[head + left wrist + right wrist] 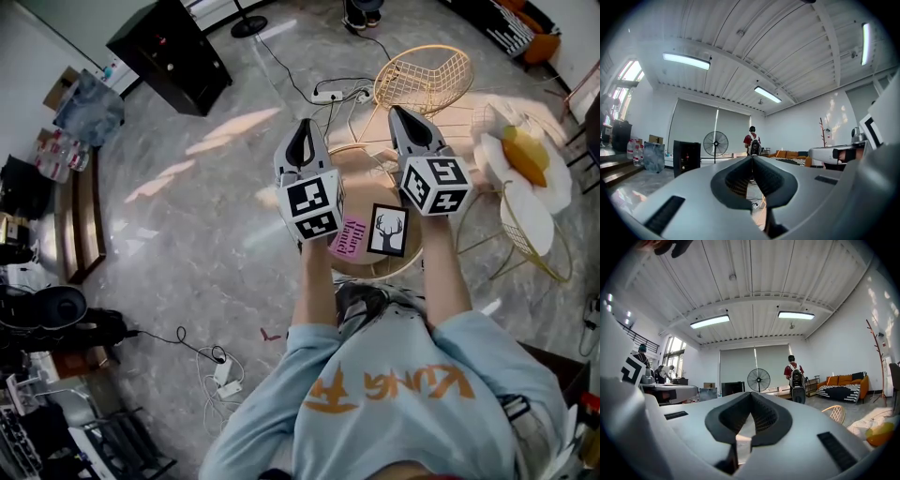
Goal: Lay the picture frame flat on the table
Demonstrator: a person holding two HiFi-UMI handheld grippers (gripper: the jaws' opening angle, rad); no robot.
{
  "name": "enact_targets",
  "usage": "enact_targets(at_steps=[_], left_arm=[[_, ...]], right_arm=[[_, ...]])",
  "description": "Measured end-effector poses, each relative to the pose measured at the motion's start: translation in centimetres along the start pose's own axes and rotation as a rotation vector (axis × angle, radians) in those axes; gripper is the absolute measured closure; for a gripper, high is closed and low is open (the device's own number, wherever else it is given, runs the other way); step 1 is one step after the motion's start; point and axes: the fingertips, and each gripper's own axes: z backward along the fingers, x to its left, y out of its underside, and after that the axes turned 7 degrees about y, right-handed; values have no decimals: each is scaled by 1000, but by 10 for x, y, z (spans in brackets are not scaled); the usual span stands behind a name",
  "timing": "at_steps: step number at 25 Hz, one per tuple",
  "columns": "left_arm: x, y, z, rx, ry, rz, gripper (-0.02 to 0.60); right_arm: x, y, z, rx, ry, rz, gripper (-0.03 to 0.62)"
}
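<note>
A black picture frame (387,231) with a deer-antler print sits at the near edge of the small round wooden table (367,180). Beside it on the left is a pink lettered card (349,236). Whether the frame leans or lies flat I cannot tell from above. My left gripper (304,126) and right gripper (397,112) are held up over the table and point away from me, well clear of the frame. Both have their jaws together with nothing between them, as the left gripper (752,157) and right gripper (751,393) show in their own views. Neither gripper view shows the frame.
A gold wire chair (424,80) stands beyond the table, with a white flower-shaped seat (521,173) to the right. A power strip (330,94) and cables lie on the marble floor. A black cabinet (169,42) is at far left. A standing fan (715,143) and a person with a backpack (752,142) are far off.
</note>
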Motion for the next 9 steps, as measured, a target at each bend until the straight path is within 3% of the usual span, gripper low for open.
enact_targets(at_steps=[9], left_arm=[[4, 3, 6, 7, 14, -17, 560]], right_arm=[[18, 0, -7, -11, -31, 2, 597]])
